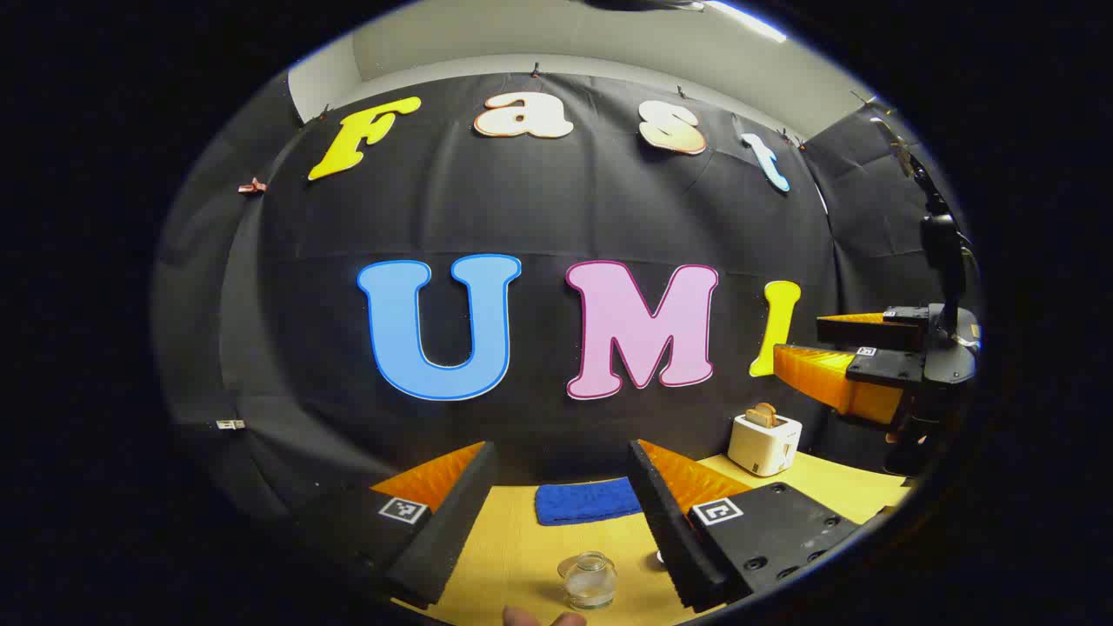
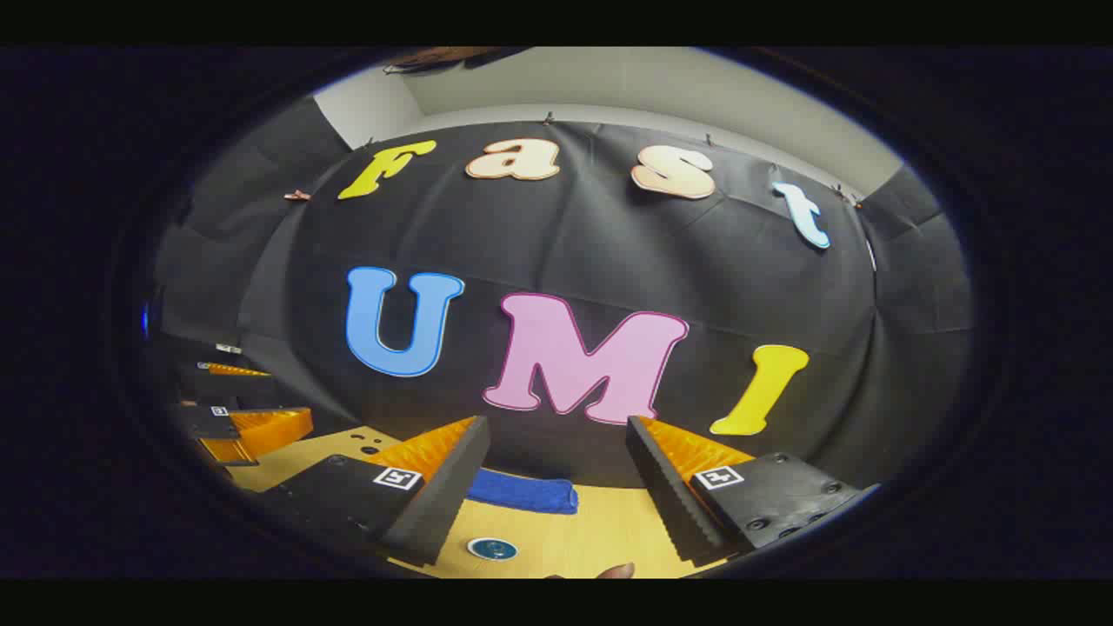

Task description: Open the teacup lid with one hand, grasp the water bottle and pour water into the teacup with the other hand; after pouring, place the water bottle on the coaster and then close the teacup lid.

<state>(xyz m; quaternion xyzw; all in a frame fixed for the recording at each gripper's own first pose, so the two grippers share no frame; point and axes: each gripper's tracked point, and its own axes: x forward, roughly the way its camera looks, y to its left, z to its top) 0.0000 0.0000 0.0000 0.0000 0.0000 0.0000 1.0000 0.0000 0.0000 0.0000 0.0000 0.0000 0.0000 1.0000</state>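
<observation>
On the table: teacup, a small clear glass vessel, stands near the front edge with its lid on
Left gripper: jaws spread wide, nothing held; raised above the table and lined up so the teacup lies between its fingers, which suits a lid grasp
Right gripper: jaws wide apart, empty; held high, apparently waiting for the bottle
Coaster: round, dark, flat on the table below the right gripper, bare to receive the bottle
Blue cloth: folded, farther back
Toaster: far right, apart from the work
Task progress: judged not yet begun
</observation>
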